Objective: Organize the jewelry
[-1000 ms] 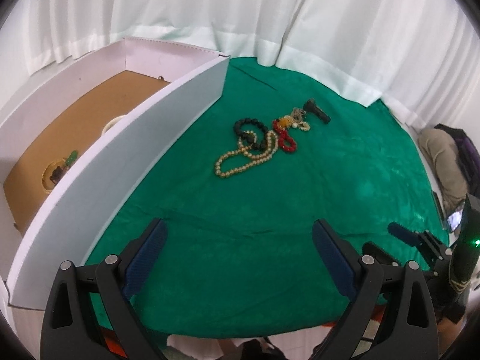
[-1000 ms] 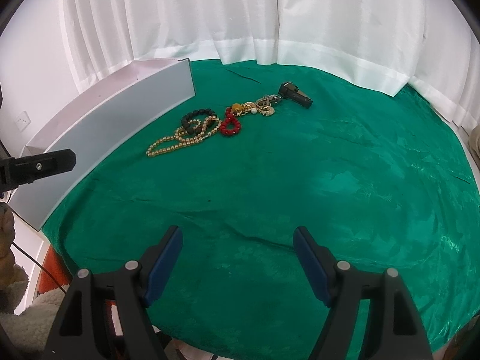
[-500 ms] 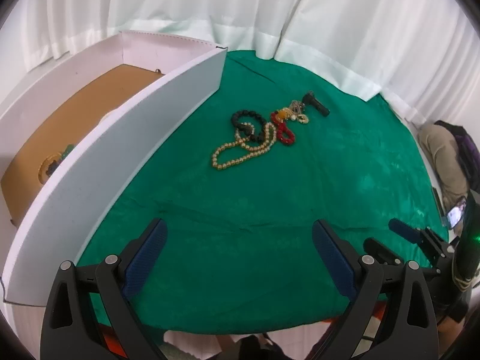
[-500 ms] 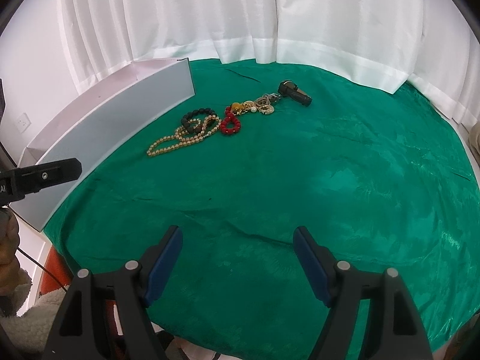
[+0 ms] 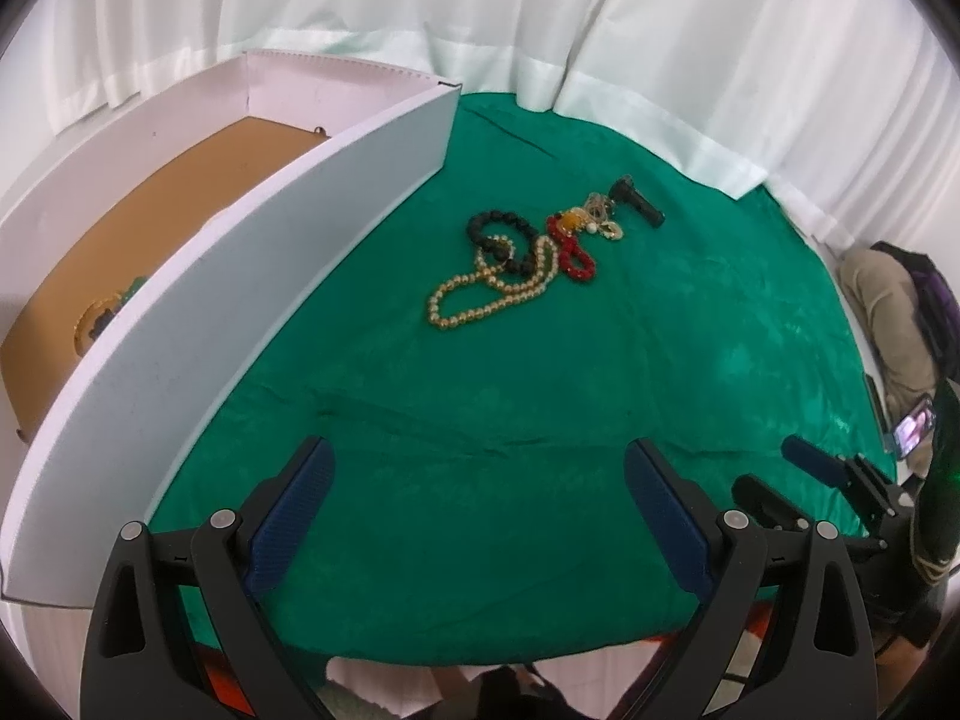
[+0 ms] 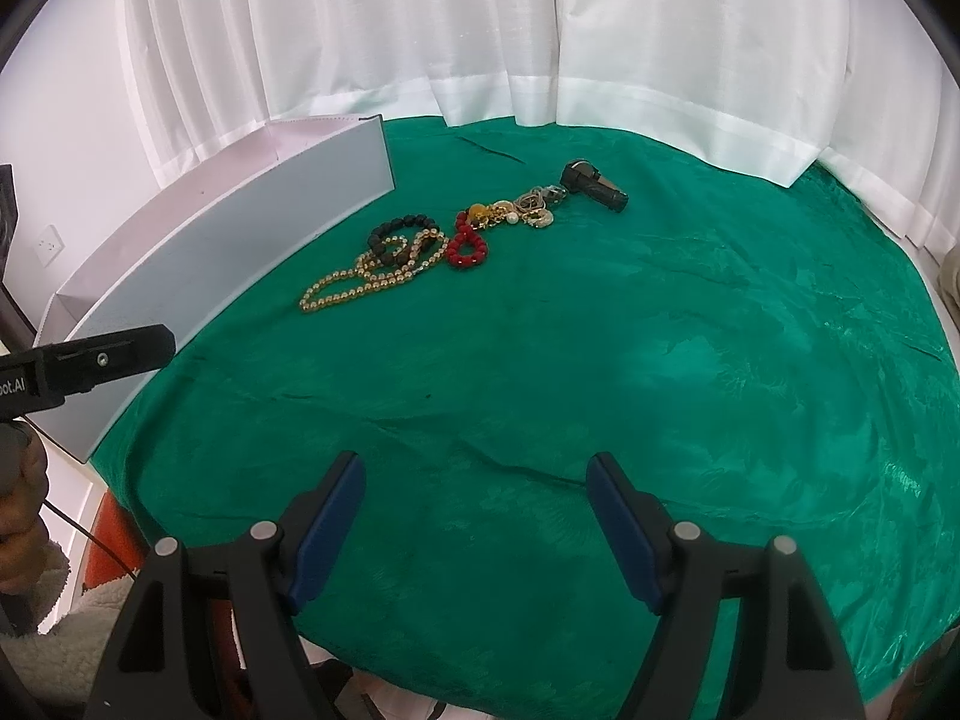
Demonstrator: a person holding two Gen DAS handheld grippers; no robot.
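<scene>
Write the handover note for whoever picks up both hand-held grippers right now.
Left hand-held gripper: open, empty. Right hand-held gripper: open, empty. Both are short of the jewelry.
On the green cloth: gold bead necklace, black bead bracelet, red bead bracelet, small gold trinkets, black cylinder.
Done: one gold-and-green piece is in the white cardboard box.
Left: the rest.

White curtains behind the green tablecloth — a lit phone screen off its edge.
</scene>
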